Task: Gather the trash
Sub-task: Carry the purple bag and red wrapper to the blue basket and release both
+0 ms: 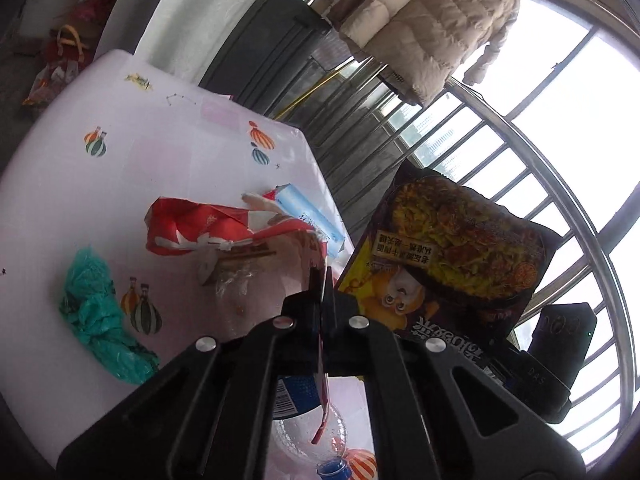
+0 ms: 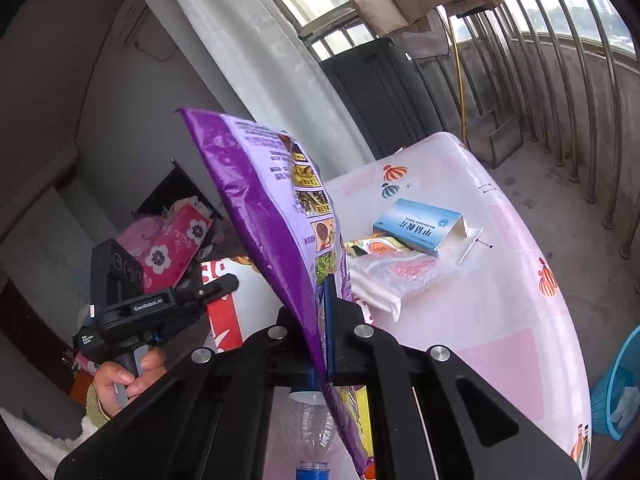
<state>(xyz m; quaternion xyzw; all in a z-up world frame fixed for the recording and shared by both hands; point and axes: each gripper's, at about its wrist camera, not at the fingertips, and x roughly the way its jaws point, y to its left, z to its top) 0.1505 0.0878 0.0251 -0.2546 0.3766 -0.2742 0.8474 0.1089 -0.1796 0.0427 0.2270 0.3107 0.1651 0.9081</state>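
Note:
My left gripper (image 1: 321, 280) is shut on the edge of a thin red wrapper (image 1: 322, 364), held above the table. My right gripper (image 2: 329, 292) is shut on a purple noodle bag (image 2: 276, 200) and holds it upright in the air; its printed front also shows in the left wrist view (image 1: 452, 252). On the pink table (image 1: 168, 168) lie a crumpled red bag (image 1: 192, 228), a blue box (image 1: 308, 212), a green plastic bag (image 1: 96, 312) and a clear plastic bottle (image 1: 308, 436). The blue box (image 2: 420, 224) and a clear food wrapper (image 2: 396, 272) also show in the right wrist view.
A blue mesh bin (image 2: 616, 392) stands on the floor at the table's right side. Balcony railing (image 2: 560, 80) and a hanging beige coat (image 1: 436, 20) lie beyond the table. The left gripper's body and the hand holding it (image 2: 128, 376) show at the left of the right wrist view.

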